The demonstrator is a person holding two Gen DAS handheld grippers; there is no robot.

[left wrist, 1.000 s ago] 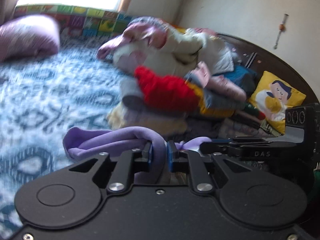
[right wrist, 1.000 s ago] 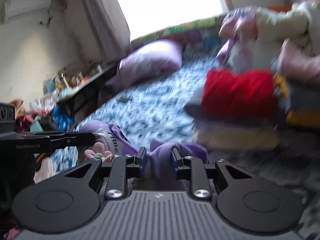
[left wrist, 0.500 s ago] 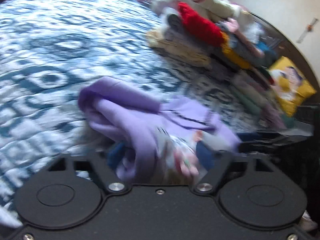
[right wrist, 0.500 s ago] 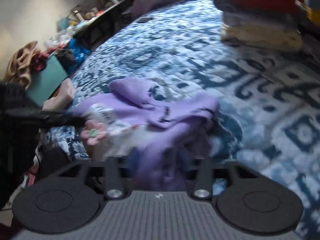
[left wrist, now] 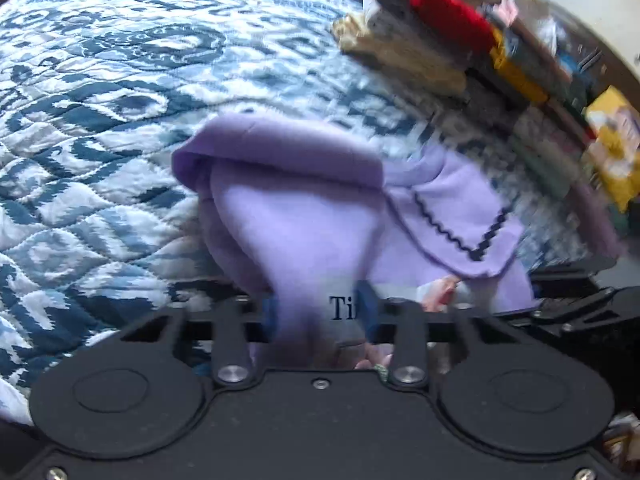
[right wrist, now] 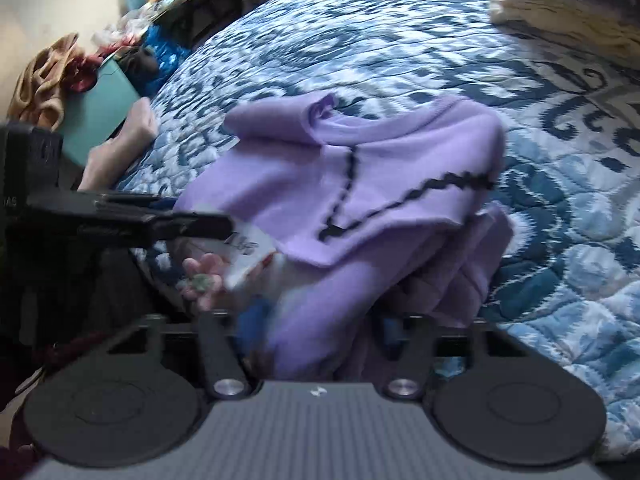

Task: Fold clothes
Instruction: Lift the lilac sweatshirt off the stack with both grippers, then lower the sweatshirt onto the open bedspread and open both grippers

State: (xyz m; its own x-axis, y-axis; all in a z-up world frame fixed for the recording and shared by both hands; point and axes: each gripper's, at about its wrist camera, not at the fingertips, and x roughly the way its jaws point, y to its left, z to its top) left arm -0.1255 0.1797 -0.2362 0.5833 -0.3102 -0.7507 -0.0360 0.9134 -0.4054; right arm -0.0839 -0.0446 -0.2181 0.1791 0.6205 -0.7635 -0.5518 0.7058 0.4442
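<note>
The purple garment (left wrist: 320,216) lies bunched on the bed (left wrist: 100,120), on its blue and white patterned quilt, just in front of both grippers. The left gripper (left wrist: 320,314) has its fingers (left wrist: 366,312) part way apart with a fold of the purple cloth running down between them; the blur makes it impossible to tell whether they pinch it or merely straddle it. The right gripper (right wrist: 316,322) likewise has its fingers (right wrist: 388,326) spread with purple cloth bulging into the gap, and whether it grips cannot be told. A collar flap with dark zigzag trim (right wrist: 400,196) lies on top of the garment, and a white patch with printed letters (left wrist: 344,308) shows near the left gripper. A stack of folded clothes (left wrist: 432,40), with a red piece on top, sits well apart at the far edge of the bed. In the right wrist view a teal box (right wrist: 100,116) stands beside the bed
</note>
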